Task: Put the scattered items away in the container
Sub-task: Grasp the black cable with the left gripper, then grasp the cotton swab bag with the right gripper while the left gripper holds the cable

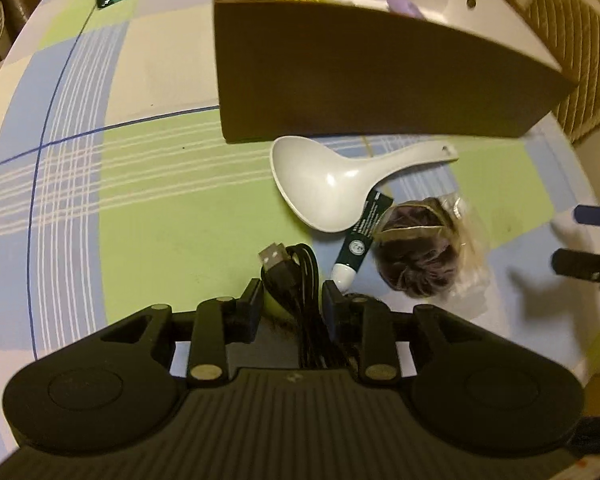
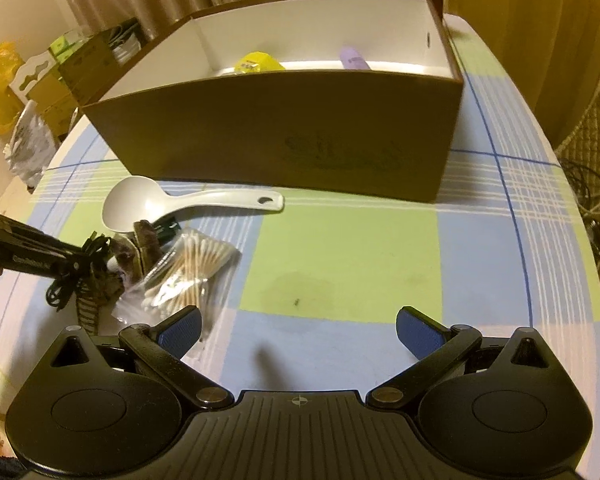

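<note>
**Left gripper has the cable, box waits at twelve o'clock**

Biggest thing first: the box (image 1: 380, 76) fills the top of the left wrist view, open-topped, white inside, sitting from twelve to two o'clock of the left gripper (image 1: 292, 300). That is the direction the coming move turns on, by my reading: up and forward over the near brown wall. A yellow item (image 2: 258, 62) and a purple item (image 2: 354, 58) already lie inside.

On the cloth (image 1: 140, 200) in front of the box lies the spoon (image 1: 332, 184), bowl at twelve o'clock of the left gripper, handle running off toward two o'clock, roughly along the box wall. Just this side of it sit a dark tube (image 1: 360, 240), a dark bundle (image 1: 416, 256) and, in the right wrist view, a swab packet (image 2: 192, 268) at ten o'clock of the right gripper (image 2: 298, 330).

Now the grippers. The left one is clamped on the cable (image 1: 296, 276), its fingers pressed in on the black coil, USB plug poking out toward eleven o'clock. The right gripper stands wide apart and holds nothing; its left pad (image 2: 180, 330) is over the packet's near edge, though whether it touches I cannot tell.

The left is the loaded one, so the drop looks like its job.
</note>
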